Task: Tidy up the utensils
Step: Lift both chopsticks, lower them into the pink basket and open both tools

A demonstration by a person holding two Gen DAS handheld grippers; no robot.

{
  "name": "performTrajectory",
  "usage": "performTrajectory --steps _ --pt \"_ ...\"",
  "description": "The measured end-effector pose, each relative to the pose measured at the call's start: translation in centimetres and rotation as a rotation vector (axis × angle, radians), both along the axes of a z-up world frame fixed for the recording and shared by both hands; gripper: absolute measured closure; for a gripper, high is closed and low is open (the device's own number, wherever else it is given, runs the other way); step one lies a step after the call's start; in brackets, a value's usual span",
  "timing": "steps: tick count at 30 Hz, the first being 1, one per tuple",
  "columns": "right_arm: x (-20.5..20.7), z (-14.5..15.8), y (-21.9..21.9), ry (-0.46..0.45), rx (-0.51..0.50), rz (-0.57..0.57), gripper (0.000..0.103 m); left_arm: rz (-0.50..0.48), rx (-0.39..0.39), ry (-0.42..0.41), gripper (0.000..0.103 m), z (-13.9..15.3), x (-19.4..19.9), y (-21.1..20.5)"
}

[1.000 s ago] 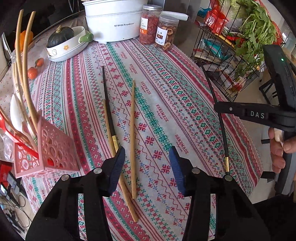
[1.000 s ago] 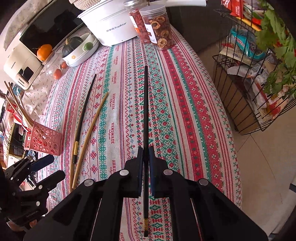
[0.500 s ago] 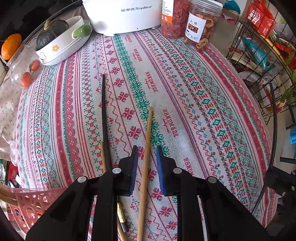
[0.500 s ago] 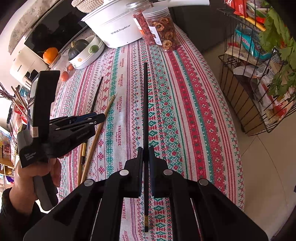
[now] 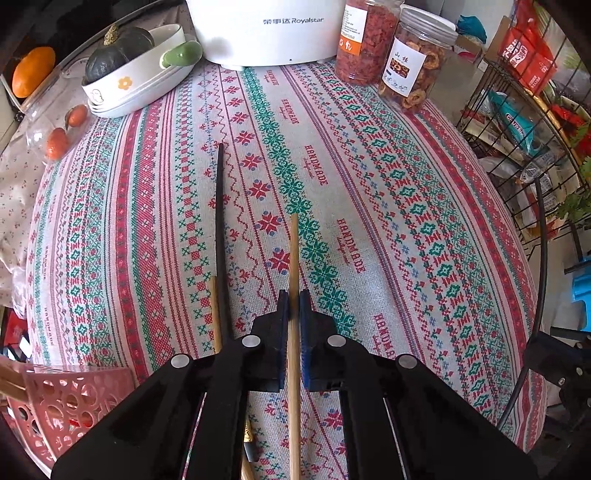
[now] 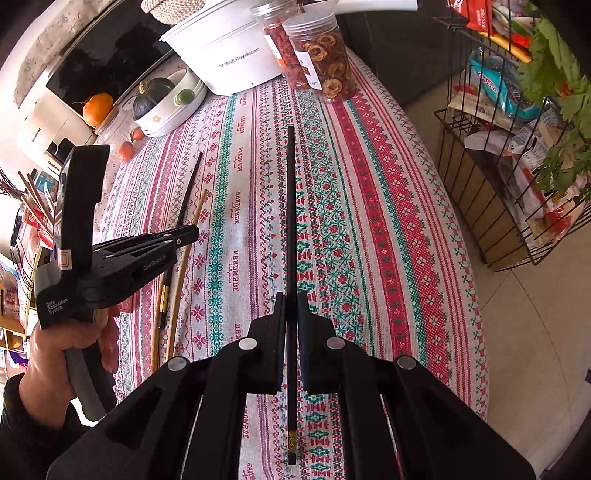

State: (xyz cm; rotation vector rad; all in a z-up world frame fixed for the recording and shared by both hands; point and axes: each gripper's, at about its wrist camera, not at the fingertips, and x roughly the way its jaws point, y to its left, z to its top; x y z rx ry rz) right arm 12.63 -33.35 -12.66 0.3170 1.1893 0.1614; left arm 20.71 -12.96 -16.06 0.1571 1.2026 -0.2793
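Wooden chopstick clamped in left hand-held gripper, pointing twelve o'clock over table; black chopstick clamped in right hand-held gripper

We see a woven tablecloth over the table, matt and rough, with cross-stitch bands in red and green. The left tongs look like matt black plastic with blue, ribbed pads and dull metal rivets; between them sits a bamboo chopstick, pale and unvarnished. Left of it lies a black chopstick, smooth and faintly glossy. The right tongs pinch another black chopstick with a gold band near its end. Far off stand a glossy white plastic cooker, clear plastic jars and glazed ceramic dishes; near left, a pink perforated plastic basket.
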Motion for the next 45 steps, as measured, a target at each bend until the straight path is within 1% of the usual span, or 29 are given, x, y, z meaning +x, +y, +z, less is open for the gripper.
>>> performTrajectory --steps 2,6,10,16,20,23,26,29,34,37,39,42,45 --pt "-0.3 0.4 0.2 -0.012 -0.002 -0.002 0.097 -0.027 -0.022 -0.034 0.098 1.5 -1.4 0.3" --pt "-1.1 1.9 0.8 -0.058 0.001 0.006 0.097 -0.092 -0.066 -0.136 0.098 5.2 -4.9 1.0" --pt "-2.1 3.7 1.8 -0.111 -0.009 0.016 0.097 -0.140 -0.105 -0.216 0.098 7.9 -8.3 2.5" --pt "-3.6 6.0 3.6 -0.187 -0.033 0.044 0.097 -0.149 -0.176 -0.324 0.098 11.3 -12.8 5.5" --pt "-4.5 7.4 4.9 -0.243 -0.054 0.070 0.097 -0.152 -0.217 -0.378 0.098 12.6 -15.2 7.3" --pt "-5.1 8.4 5.9 -0.292 -0.073 0.079 0.097 -0.137 -0.249 -0.403 0.098 13.5 -15.8 8.5" --pt "-5.5 9.3 6.6 -0.341 -0.083 0.077 0.097 -0.099 -0.278 -0.471 0.098 15.2 -16.3 10.0" --pt "-5.6 10.4 7.4 -0.400 -0.084 0.073 0.097 -0.059 -0.325 -0.521 0.098 17.0 -16.7 11.8" --pt "-5.6 12.2 8.6 -0.481 -0.054 0.063 0.097 0.008 -0.377 -0.665 0.098 20.4 -17.5 14.9" --pt "-5.7 13.0 9.5 -0.519 -0.047 0.065 0.097 0.063 -0.384 -0.776 0.098 22.0 -18.0 16.4" --pt "-5.5 13.2 10.2 -0.528 -0.040 0.080 0.097 0.111 -0.365 -0.847 0.098 22.4 -18.1 17.2" --pt "-5.3 13.0 11.4 -0.524 -0.046 0.100 0.097 0.156 -0.331 -0.931 0.098 22.1 -17.8 17.8" --pt "-5.0 12.6 12.3 -0.516 -0.051 0.112 0.097 0.169 -0.289 -1.012 0.098 21.1 -17.5 18.0"
